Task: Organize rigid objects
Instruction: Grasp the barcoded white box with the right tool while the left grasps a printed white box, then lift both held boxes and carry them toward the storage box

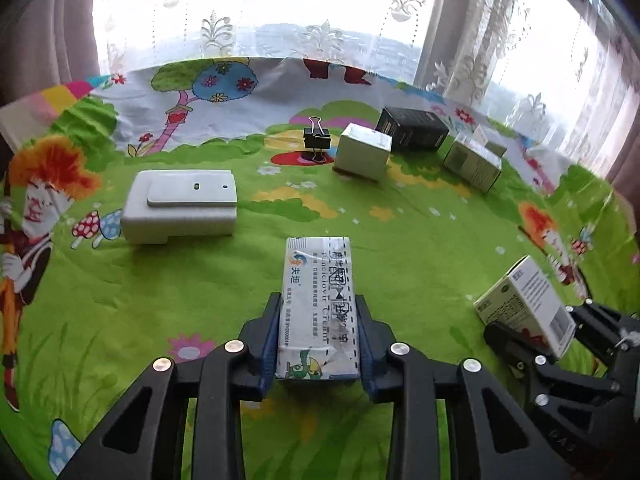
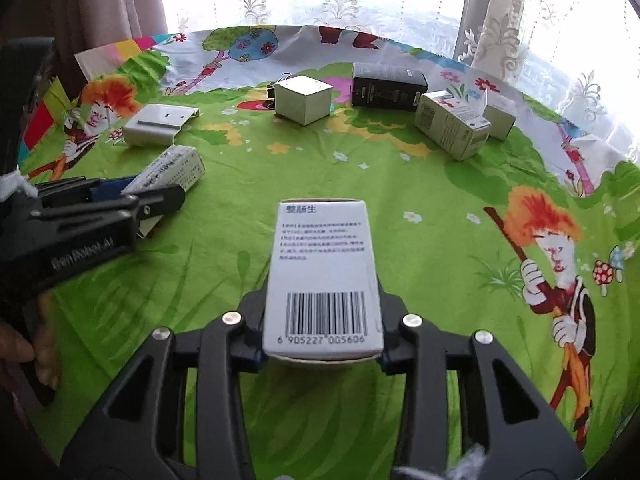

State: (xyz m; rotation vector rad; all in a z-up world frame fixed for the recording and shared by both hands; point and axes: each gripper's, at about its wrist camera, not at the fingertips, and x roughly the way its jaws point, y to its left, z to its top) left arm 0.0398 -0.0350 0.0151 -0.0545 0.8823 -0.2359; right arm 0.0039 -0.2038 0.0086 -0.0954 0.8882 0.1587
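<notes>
I have 2 cartons clamped at once so both can go to the group together: my left gripper (image 1: 318, 334) is closed on the sides of the long cream carton (image 1: 318, 304), and my right gripper (image 2: 322, 326) is closed on the barcode carton (image 2: 323, 276), each box lengthwise between the pads and pointing away from me. The white cube box (image 1: 363, 151), black box (image 1: 414, 128) and printed box (image 1: 474, 162) already cluster at the far right of the green cartoon cloth (image 1: 180, 280), probably the gathering spot. Both grippers tilt steeply down toward the cloth, side by side and near each other.
</notes>
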